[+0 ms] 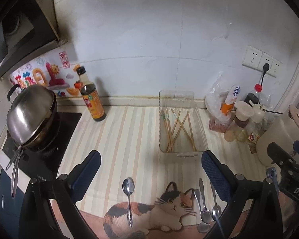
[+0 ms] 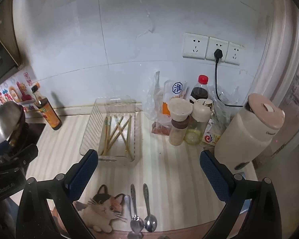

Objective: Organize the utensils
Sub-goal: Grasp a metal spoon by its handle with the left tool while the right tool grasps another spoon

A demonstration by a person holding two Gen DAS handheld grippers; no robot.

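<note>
With each hand-held gripper, left (image 1: 150,171) and right (image 2: 148,171), spread empty, we should pinch one spoon (image 1: 129,197) mid-handle and avoid the clustered spoons (image 2: 141,217).

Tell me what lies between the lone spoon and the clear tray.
Nothing: in the left wrist view, only bare striped mat lies between the lone spoon and the clear tray holding chopsticks.

The left gripper (image 1: 151,171) stood wide open with nothing between its fingers. Below it lay a single spoon (image 1: 128,197) on the cat-print mat (image 1: 149,213) — three more spoons (image 1: 206,209) lay beside its right finger. Ahead, a clear tray (image 1: 178,155) held chopsticks (image 1: 177,129).
</note>
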